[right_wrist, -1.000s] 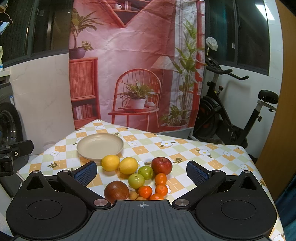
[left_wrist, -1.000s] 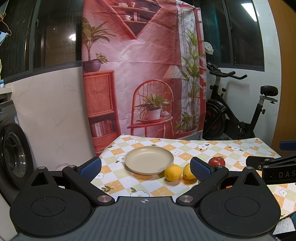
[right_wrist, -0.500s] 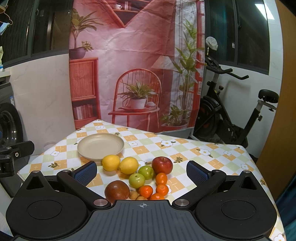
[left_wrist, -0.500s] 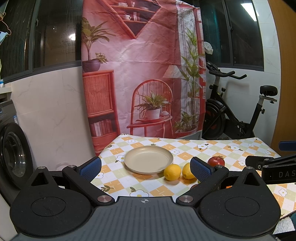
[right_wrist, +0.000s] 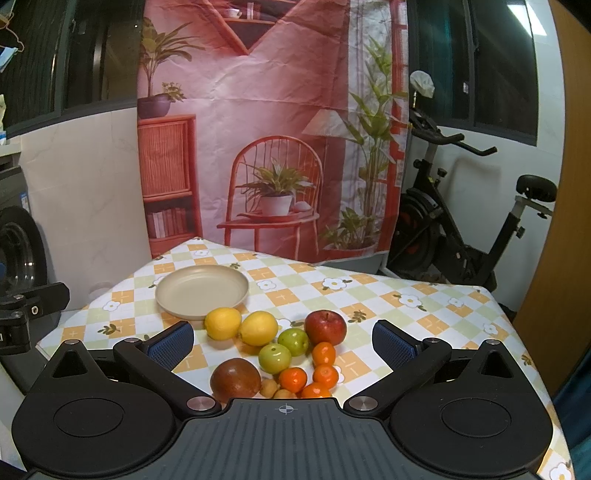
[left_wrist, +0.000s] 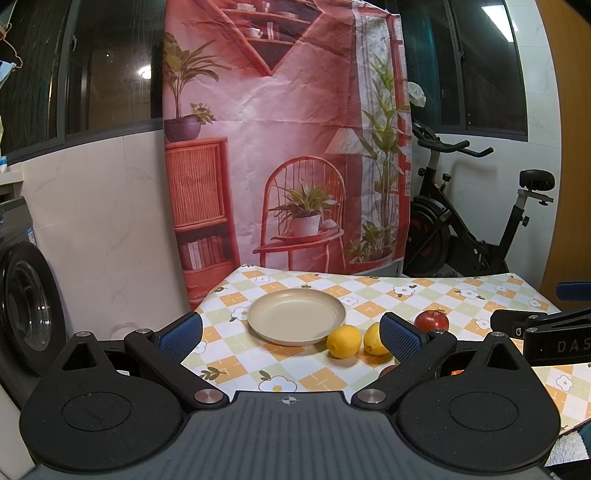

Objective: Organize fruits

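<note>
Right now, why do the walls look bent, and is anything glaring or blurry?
Both wrist views are fisheye, so edges curve. Left wrist view: a ceiling light glares top right, and a lamp reflection shows in the dark window. Right wrist view: the fruit is sharp, and the red apple has a small highlight.

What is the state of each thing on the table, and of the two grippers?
plate: empty, upright on the tablecloth
two lemons: loose, beside the plate
red apple: loose, upright
two green fruits: loose, touching each other
small oranges: loose, clustered
left gripper: jaws open, empty
right gripper: jaws open, empty
</note>
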Available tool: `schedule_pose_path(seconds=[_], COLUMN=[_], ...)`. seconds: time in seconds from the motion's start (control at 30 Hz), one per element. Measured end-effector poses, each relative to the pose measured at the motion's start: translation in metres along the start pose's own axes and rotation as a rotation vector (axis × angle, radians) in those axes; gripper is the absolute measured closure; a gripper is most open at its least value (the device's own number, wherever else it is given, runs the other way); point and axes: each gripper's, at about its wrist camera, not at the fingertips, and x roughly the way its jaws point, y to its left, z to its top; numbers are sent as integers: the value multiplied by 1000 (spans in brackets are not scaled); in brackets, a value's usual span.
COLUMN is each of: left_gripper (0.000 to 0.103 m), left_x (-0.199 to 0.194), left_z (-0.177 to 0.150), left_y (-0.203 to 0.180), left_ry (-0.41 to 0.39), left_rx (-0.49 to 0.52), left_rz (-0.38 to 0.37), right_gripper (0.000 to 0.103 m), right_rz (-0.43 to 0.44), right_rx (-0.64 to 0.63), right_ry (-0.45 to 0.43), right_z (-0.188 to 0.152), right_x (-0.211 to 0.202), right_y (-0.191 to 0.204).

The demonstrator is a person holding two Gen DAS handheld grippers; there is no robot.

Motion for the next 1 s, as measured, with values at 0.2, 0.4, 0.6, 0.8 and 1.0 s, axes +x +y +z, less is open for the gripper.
schedule_pose_path(seconds=[0.2,0.4,0.6,0.8,1.0], left_gripper=[0,1,11,11,12], left_x=[10,43,85,114,148], left_z=[2,15,26,31,41], left_y=[2,9,7,9,11], left_ry=[29,15,10,-13,85], left_rx=[0,20,-2,-16,-35], left_rz=[-18,-3,-36,-73,-107], right_gripper=[0,0,0,0,0], right_rz=[29,50,114,127,126], right_rx=[9,-34,-14,-19,-15], right_ry=[-50,-165,-202,-165,-115], right_z=[6,27,46,57,60], right_x=[-1,21,62,104,135], right_y=[-3,-21,-42,-61,-74])
